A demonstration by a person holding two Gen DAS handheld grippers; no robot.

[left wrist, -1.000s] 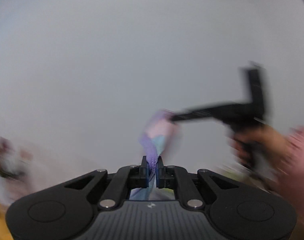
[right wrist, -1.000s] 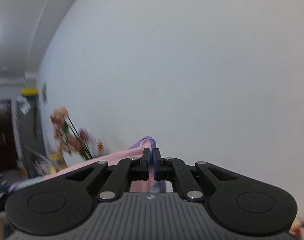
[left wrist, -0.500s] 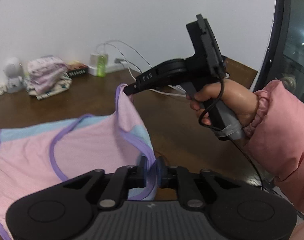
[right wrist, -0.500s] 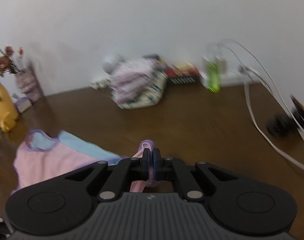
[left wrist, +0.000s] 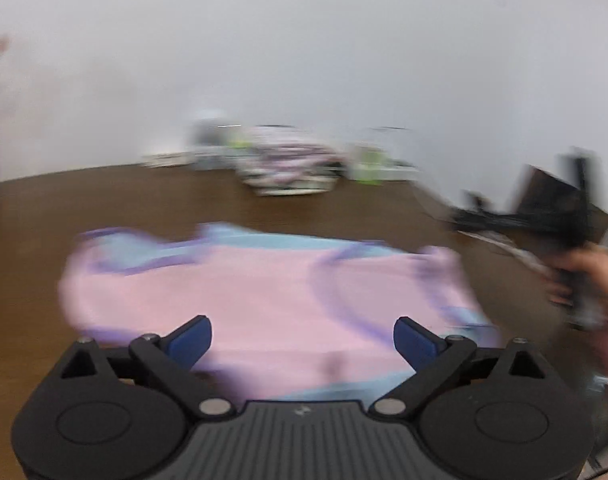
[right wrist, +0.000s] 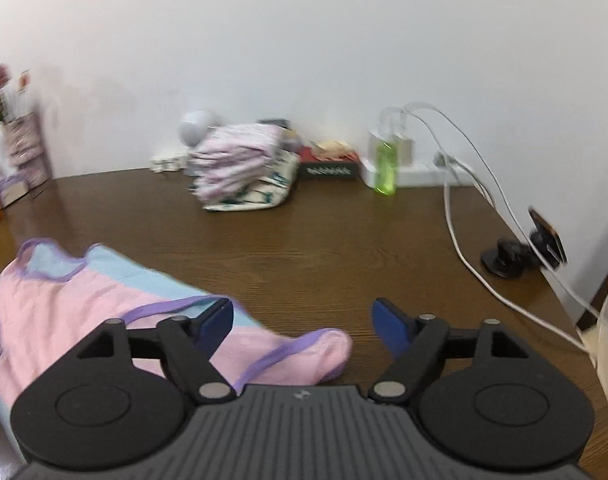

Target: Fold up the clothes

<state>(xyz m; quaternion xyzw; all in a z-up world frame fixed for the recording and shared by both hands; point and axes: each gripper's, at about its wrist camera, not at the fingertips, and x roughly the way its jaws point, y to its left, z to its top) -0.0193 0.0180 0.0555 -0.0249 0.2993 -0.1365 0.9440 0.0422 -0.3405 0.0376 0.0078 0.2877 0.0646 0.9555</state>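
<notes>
Both sets of fingers, clamped on the purple-trimmed edge half a second ago, are now standing wide apart and holding nothing, and the pink and blue garment (left wrist: 263,292) is lying spread flat on the brown worktop (right wrist: 344,236) instead of hanging between them. From the left gripper (left wrist: 302,335), in a motion-blurred view, the cloth is stretching across the space ahead of and beneath the blue finger pads (left wrist: 189,338), reaching past both. From the right gripper (right wrist: 302,325), the garment is lying to the left, its rounded pink corner ending between the two fingers while the right pad (right wrist: 388,326) is sitting over bare wood. A hand (left wrist: 592,276) is gripping the right tool at the left view's edge. Behind, a stack of folded clothes (right wrist: 243,172), a green bottle (right wrist: 385,170) and white cables (right wrist: 464,216) are sitting by the wall.
</notes>
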